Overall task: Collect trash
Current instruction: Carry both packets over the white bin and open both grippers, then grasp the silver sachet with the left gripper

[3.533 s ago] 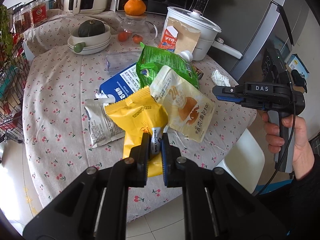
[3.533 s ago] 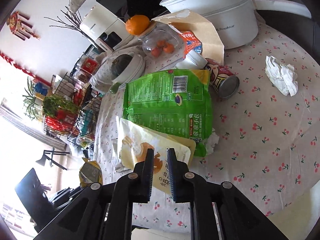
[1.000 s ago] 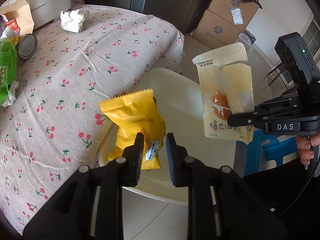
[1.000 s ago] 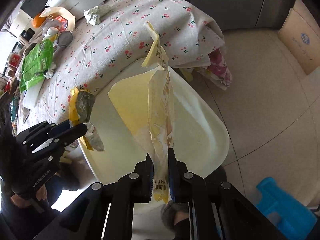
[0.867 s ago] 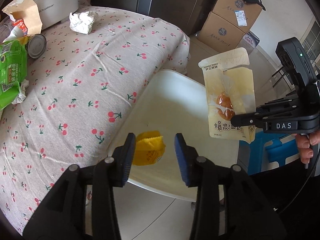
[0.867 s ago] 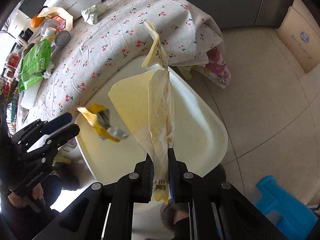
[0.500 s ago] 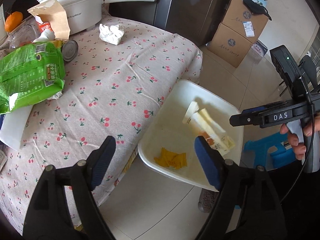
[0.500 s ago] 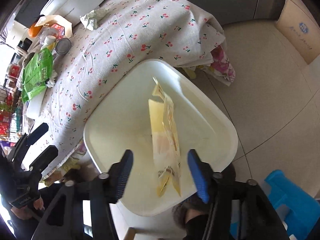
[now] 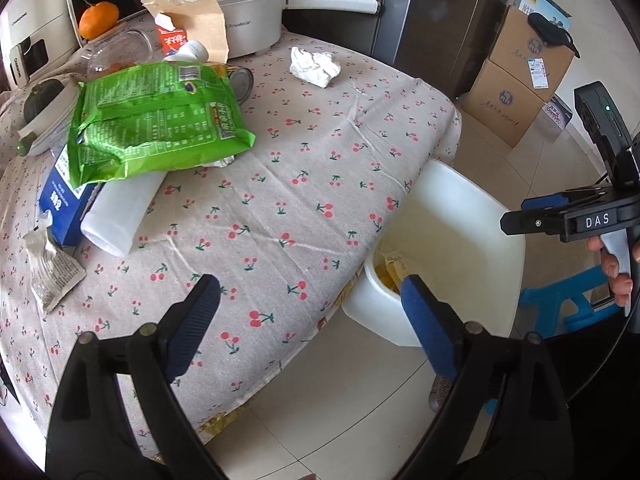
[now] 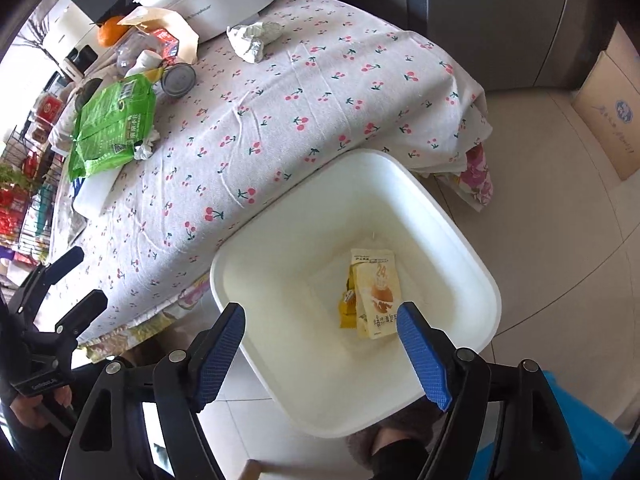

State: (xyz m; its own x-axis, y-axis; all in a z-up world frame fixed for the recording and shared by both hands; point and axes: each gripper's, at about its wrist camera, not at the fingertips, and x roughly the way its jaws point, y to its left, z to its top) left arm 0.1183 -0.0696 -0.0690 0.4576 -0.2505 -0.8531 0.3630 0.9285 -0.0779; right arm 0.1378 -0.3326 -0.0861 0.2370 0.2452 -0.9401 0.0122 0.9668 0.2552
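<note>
Both tongs released, nothing between the jaws: left gripper (image 9: 308, 300) spread wide above the table edge, right gripper (image 10: 320, 332) spread wide directly over the white bin (image 10: 460, 240).

Bin parked on the floor tight against the table's near edge, probably so that wrappers travel only a short way from cloth to opening. Right gripper poised over the opening, pointing down into it; left gripper angled toward the cherry-print tablecloth (image 9: 320, 152), seemingly lined up for the next piece of litter.

Collected so far, at the bottom of the bin: a cream bread wrapper (image 10: 378, 294), flat, printed face up with a bun picture and "24", overlapping a crumpled yellow snack wrapper (image 10: 347, 308) on its left.

On the table, likely trash: a large green snack bag (image 9: 152, 116), puffy and creased, back label up, lying across a blue carton (image 9: 60, 200) and a white cylinder; a small silver-grey sachet (image 9: 48, 268), torn and flat, near the left edge; a crumpled white tissue (image 9: 314, 66) well apart, beside the white electric pot (image 9: 240, 8); an opened tin can (image 9: 242, 84) just behind the green bag.
</note>
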